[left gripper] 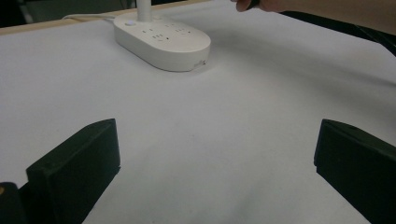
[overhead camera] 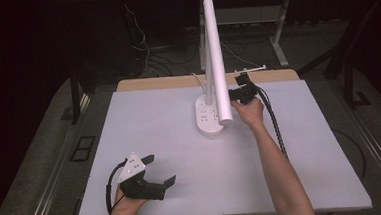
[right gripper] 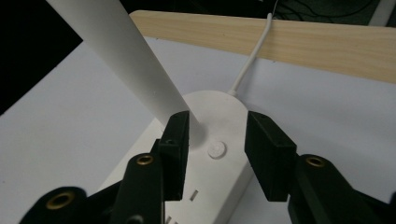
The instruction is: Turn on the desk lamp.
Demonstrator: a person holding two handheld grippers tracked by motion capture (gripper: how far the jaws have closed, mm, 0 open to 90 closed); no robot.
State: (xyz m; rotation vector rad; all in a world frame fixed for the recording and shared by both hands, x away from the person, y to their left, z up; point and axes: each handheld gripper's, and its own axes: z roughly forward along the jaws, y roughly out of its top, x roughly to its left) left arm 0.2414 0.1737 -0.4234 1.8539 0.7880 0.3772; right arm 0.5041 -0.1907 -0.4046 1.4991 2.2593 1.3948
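While the right gripper (right gripper: 217, 140), jaws apart, hovers over the round button (right gripper: 216, 150), the white plastic desk lamp (overhead camera: 210, 61) sits at twelve o'clock on the table (overhead camera: 301, 146): rigid, smooth, probably top-heavy; grip its slim stem. Left gripper (overhead camera: 157, 172) rests open at seven o'clock.

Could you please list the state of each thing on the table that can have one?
White oval lamp base with sockets: flat on the table, nothing plugged in.
White tube lamp head: raised, unlit.
White cord: attached at the base's rear.
Right gripper: open, above the round button.
Left gripper: open, holding nothing.
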